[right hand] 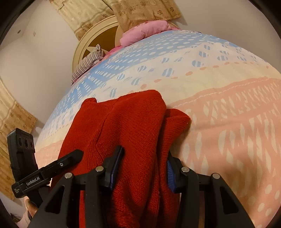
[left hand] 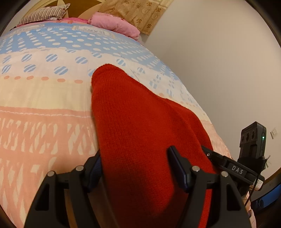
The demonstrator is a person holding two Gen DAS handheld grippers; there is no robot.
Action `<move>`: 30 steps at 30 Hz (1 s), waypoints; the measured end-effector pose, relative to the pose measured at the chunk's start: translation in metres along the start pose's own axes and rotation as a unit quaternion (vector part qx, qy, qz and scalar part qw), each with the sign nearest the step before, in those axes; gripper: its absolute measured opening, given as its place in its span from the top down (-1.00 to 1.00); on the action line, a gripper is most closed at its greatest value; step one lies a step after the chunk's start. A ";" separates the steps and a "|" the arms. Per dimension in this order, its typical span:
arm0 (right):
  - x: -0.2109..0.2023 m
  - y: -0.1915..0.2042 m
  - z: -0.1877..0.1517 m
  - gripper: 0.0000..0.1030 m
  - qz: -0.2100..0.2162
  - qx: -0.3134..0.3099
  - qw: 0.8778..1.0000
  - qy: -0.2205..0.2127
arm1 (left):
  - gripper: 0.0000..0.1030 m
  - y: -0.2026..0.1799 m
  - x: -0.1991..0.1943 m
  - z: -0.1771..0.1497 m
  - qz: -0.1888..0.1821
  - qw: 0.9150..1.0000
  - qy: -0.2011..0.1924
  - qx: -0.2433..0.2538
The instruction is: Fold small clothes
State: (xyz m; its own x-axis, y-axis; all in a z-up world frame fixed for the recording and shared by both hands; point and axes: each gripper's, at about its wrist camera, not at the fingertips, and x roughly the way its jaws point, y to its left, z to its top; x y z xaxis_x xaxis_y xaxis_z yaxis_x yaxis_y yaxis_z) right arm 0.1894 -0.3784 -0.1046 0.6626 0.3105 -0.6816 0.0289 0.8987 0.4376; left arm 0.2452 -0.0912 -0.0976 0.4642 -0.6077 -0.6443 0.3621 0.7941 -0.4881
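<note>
A small red knitted sweater point(left hand: 133, 122) lies on the patterned bedspread point(left hand: 43, 98), bunched into folds. My left gripper point(left hand: 135, 157) has red knit filling the gap between its two fingers, near the sweater's close edge. In the right wrist view the same sweater point(right hand: 126, 122) shows a sleeve end at the left and a folded flap at the right. My right gripper point(right hand: 145, 157) is closed around a thick fold of the knit. Each gripper shows in the other's view, the right one point(left hand: 233, 168) and the left one point(right hand: 52, 168), both at the sweater's near edge.
A pink pillow point(left hand: 112, 22) and a striped pillow point(left hand: 43, 14) lie at the head of the bed by a round cream headboard point(right hand: 91, 45). Patterned curtains point(right hand: 140, 12) hang behind. A plain wall point(left hand: 219, 70) runs along the bed's right side.
</note>
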 end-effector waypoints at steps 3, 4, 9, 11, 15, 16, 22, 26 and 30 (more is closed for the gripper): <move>0.001 0.000 -0.001 0.12 0.001 -0.001 1.000 -0.002 | -0.35 0.002 -0.002 -0.002 -0.008 1.000 -0.003 -0.002; 0.001 0.000 0.000 0.11 0.002 -0.001 1.000 -0.003 | -0.35 0.002 -0.002 -0.002 -0.010 1.000 -0.003 -0.003; 0.002 -0.002 0.000 0.10 0.006 0.003 1.000 -0.004 | -0.20 0.003 -0.004 -0.003 -0.017 1.000 -0.006 -0.005; 0.003 -0.002 0.000 0.10 0.004 0.004 1.000 -0.004 | -0.15 0.004 -0.003 -0.003 -0.020 1.000 -0.006 -0.008; 0.001 0.010 -0.002 0.19 -0.028 -0.018 0.999 -0.012 | -0.06 0.003 -0.003 -0.002 -0.018 1.000 -0.008 -0.007; 0.000 0.015 -0.002 0.23 -0.042 -0.025 0.999 -0.015 | -0.05 0.004 -0.003 -0.002 -0.018 1.000 -0.007 -0.008; -0.010 0.058 -0.009 0.34 -0.137 -0.100 0.985 -0.035 | 0.19 -0.004 -0.018 -0.001 0.008 1.000 -0.001 0.001; -0.038 0.079 -0.015 0.36 -0.127 -0.097 0.986 -0.054 | 0.24 -0.016 -0.040 -0.009 0.029 0.999 0.004 0.029; -0.070 0.104 -0.029 0.36 -0.125 -0.098 0.985 -0.068 | 0.24 -0.031 -0.068 -0.021 0.048 0.996 0.003 0.072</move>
State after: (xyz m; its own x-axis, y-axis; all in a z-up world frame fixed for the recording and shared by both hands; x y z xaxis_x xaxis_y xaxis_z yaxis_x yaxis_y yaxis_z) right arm 0.1244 -0.2979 -0.0288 0.7482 0.0399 -0.6622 0.0672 0.9885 0.1354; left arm 0.1857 -0.0748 -0.0509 0.4981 -0.5285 -0.6875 0.4284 0.8393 -0.3348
